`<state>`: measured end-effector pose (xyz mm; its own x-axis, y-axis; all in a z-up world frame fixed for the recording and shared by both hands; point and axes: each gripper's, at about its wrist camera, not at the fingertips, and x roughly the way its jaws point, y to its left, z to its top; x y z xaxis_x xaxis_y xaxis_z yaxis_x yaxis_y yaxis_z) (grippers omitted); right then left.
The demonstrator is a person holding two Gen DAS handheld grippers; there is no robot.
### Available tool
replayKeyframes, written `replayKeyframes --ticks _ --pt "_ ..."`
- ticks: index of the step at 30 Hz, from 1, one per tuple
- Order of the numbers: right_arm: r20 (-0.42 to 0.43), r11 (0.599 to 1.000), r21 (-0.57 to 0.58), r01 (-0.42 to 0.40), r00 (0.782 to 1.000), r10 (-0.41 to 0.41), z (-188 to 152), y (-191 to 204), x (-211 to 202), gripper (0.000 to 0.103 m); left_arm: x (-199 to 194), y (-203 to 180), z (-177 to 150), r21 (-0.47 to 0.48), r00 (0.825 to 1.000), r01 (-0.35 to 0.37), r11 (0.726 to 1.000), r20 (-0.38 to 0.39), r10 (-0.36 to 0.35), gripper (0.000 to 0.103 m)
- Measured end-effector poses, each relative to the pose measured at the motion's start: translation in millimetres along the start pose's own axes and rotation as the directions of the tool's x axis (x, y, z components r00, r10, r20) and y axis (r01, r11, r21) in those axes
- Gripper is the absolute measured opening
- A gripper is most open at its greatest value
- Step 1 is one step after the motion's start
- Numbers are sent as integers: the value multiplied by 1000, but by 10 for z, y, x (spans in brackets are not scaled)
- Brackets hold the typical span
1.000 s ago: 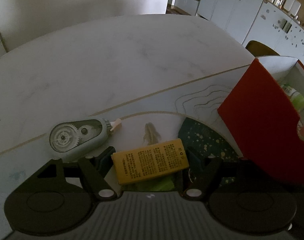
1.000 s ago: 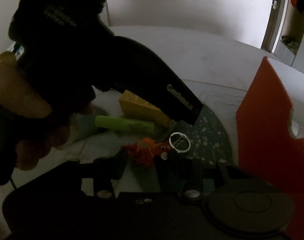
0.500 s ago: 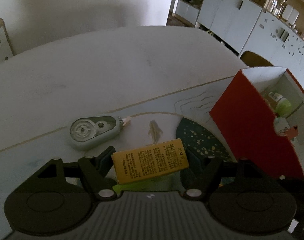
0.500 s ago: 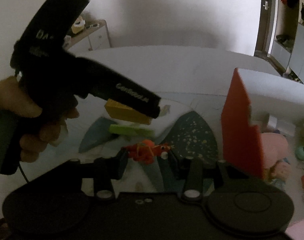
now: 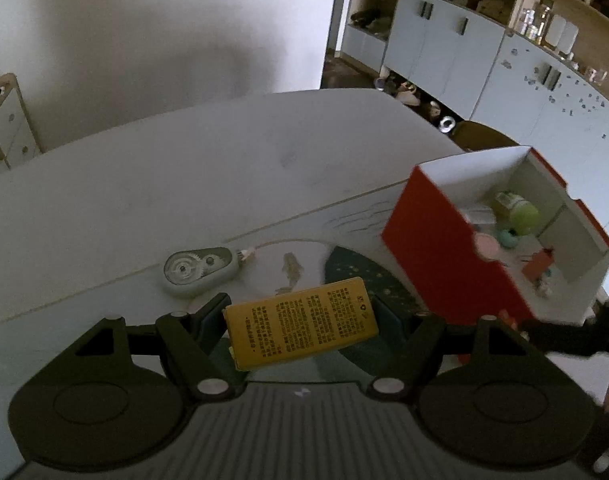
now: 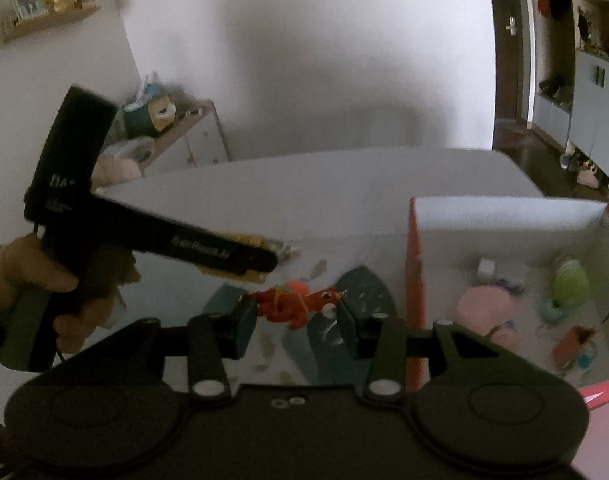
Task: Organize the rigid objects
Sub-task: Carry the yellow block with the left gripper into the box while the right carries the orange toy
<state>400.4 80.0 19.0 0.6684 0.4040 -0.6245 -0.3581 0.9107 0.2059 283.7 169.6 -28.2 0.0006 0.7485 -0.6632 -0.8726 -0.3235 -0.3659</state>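
**Both grippers loaded, box ahead**

Our left gripper (image 5: 300, 320) is clamped on a yellow box (image 5: 301, 328) of printed text, held crosswise between the pads and lifted off the desk (image 5: 184, 184). Our right gripper (image 6: 294, 312) is closed on a small red toy (image 6: 294, 303), pinched at both ends, also off the surface.

Just ahead of the left gripper and a little to its left, a grey correction tape dispenser (image 5: 198, 270) lies flat on the desk, untouched. Ahead and to the right stands the red box (image 5: 444, 256) with its white inside open to the top. From the right gripper the same red box sits forward and to the right, close by; the left gripper shows off to its left, carrying the yellow box at about the same height.

Inside the red box we can already make out a green round thing (image 6: 570, 282), a pink thing (image 6: 484, 306), and a few smaller bits we cannot name. So we judge part of the sorting done. What is left, as far as we can see: carry both held items over the red wall and release them inside, then come back for the tape dispenser. A green stick may also remain on the desk, but we cannot see it here.
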Motion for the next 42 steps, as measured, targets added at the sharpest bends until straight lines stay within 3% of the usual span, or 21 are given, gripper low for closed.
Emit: replayKeyframes --ticks 10,19,35,42 --pt "55 998 11 56 997 -56 82 -462 -294 43 -266 -339 128 12 999 19 1000 29 -20 77" --pt "51 997 9 81 995 -82 37 -937 -383 43 -230 -794 257 20 999 16 1000 37 -17 77" --pt "-69 995 -31 95 993 -97 -326 -1682 -250 43 242 -1774 555 74 1000 12 997 24 -13 77" --pt "-108 997 -44 69 991 -74 -395 -1808 -67 43 743 -2124 663 104 1000 -6 995 -27 9 77"
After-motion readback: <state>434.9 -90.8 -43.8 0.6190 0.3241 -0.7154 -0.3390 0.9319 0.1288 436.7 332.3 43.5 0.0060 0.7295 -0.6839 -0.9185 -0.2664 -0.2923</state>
